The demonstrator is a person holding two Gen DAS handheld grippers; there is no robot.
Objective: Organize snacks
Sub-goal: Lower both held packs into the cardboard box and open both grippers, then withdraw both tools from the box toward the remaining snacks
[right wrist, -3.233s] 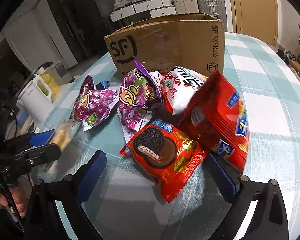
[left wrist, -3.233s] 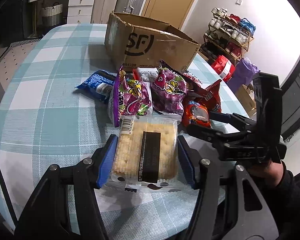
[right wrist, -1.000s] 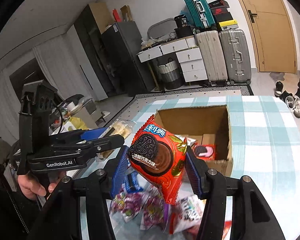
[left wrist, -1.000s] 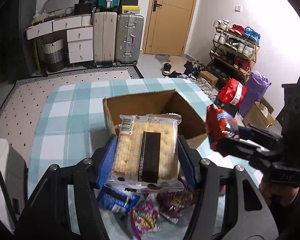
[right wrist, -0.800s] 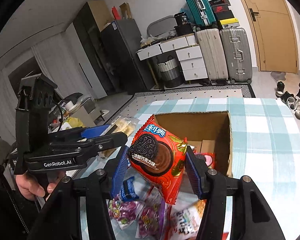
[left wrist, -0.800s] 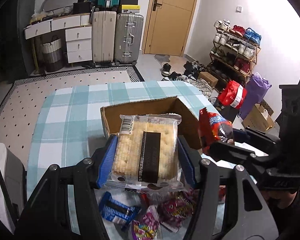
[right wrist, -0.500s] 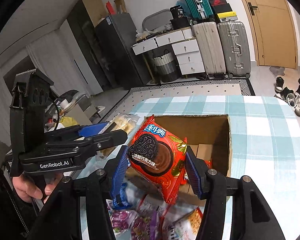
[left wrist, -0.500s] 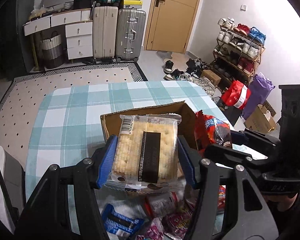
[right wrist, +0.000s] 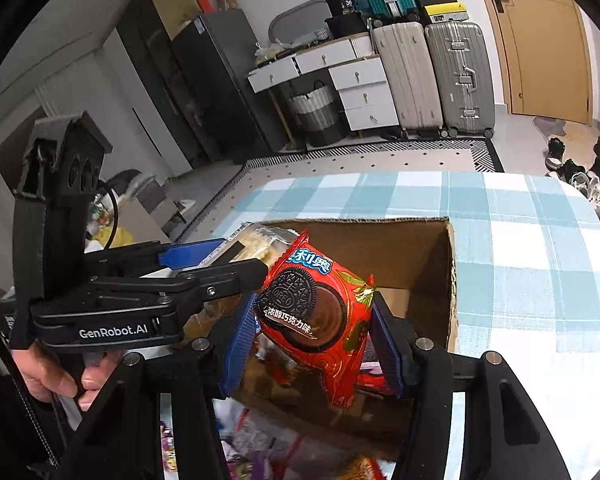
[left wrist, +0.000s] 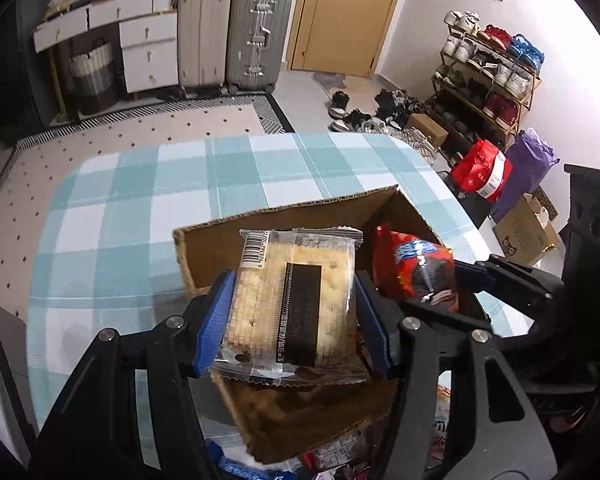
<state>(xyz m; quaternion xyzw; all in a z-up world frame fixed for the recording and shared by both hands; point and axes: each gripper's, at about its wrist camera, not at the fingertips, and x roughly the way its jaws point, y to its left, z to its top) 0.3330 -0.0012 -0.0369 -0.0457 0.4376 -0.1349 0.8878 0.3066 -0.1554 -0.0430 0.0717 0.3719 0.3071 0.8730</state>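
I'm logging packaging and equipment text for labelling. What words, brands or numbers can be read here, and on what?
"GenRobot.AI": side of the left gripper.
"OREO": cookie pictured on the red Oreo packet, held by the right gripper.
"浓醇巧克力味": white print on the same packet.
"奥利奥": its blue logo, partly hidden.
Barcode digits on the cracker packet: too blurred to read surely.
Black label on the cracker packet: unreadable.

Box: your cardboard box sits on the table.
Packets: cracker pack left of Oreo pack, both over the box.

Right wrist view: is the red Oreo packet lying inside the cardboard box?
No, the red Oreo packet is clamped in the right gripper above the open cardboard box.
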